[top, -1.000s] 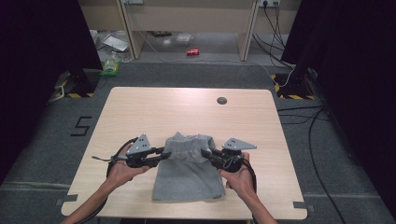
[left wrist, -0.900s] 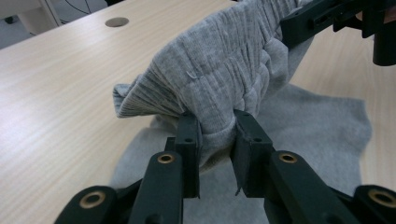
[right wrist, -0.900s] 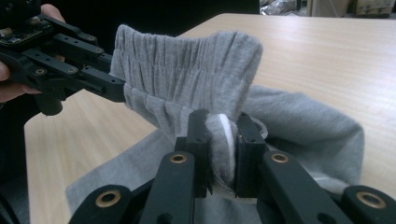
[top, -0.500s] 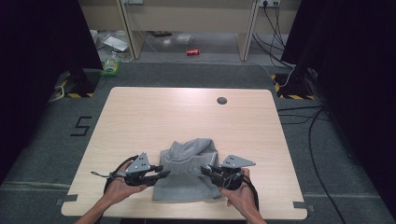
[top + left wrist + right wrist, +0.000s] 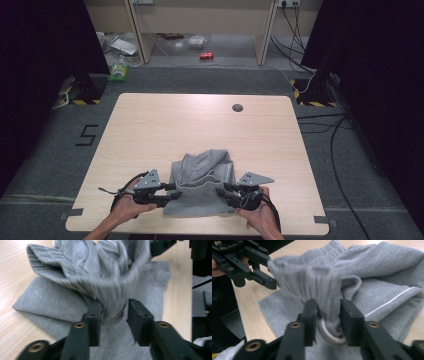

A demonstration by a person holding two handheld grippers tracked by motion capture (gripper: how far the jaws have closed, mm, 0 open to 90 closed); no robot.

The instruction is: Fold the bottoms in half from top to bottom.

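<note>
A grey knit garment (image 5: 201,186) with a ribbed waistband and a white cord lies near the table's front edge, its upper part folded back toward me. My left gripper (image 5: 171,193) is at its left side and my right gripper (image 5: 220,190) at its right. In the left gripper view, the left gripper (image 5: 112,312) is shut on a blurred bunch of the ribbed waistband (image 5: 110,277) above the flat layer. The right gripper (image 5: 325,312) pinches the waistband (image 5: 312,280) and a loop of the white cord (image 5: 329,336), with the left gripper (image 5: 249,267) facing it farther off.
The light wooden table (image 5: 200,125) has a small dark round cap (image 5: 237,107) at its far side. Its front edge (image 5: 200,231) runs just below my hands. Cables and black stands sit on the floor around it.
Both grippers have pulled the garment's waistband from mid-table toward the front edge, folding the top over the lower part. The hands now sit closer to me.
</note>
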